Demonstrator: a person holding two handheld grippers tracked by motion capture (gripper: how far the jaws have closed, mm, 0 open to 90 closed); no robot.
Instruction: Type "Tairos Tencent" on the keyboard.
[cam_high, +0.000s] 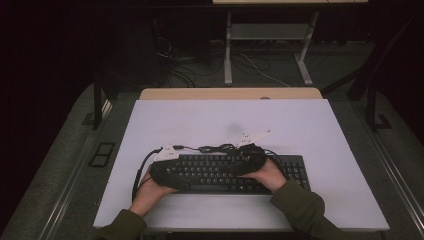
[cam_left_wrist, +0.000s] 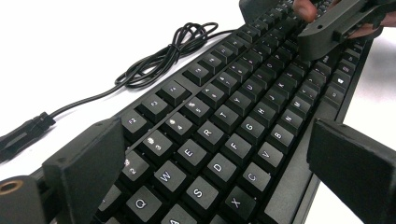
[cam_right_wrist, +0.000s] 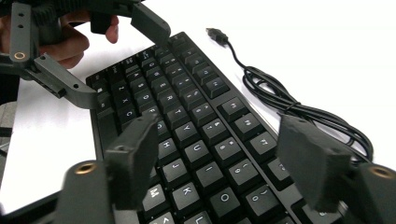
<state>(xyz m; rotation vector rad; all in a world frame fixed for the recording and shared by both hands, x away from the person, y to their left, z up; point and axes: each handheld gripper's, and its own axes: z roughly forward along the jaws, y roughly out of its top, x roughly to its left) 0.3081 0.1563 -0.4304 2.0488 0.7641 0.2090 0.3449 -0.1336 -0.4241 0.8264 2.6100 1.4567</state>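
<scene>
White table (cam_high: 320, 130) — keyboard (cam_high: 220, 172), coiled cable (cam_high: 220, 148) just behind

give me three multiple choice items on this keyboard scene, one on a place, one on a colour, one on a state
1. Where does the coiled cable lie?
A. on the white table cover beyond the keyboard's far edge
B. across the keys
C. on the floor

2. What colour is the keyboard?
A. white
B. black
C. red

3. How do the jaws of the right gripper stand?
A. clamped on the cable
C. shut tight on a key
B. apart, above the keys

Answers:
1 A: the high view shows the bundle on the table cover just past the keyboard.
2 B: keys and frame are black in every view.
3 B: the right gripper view shows a wide gap between the jaws, with keys below and nothing pinched.
</scene>
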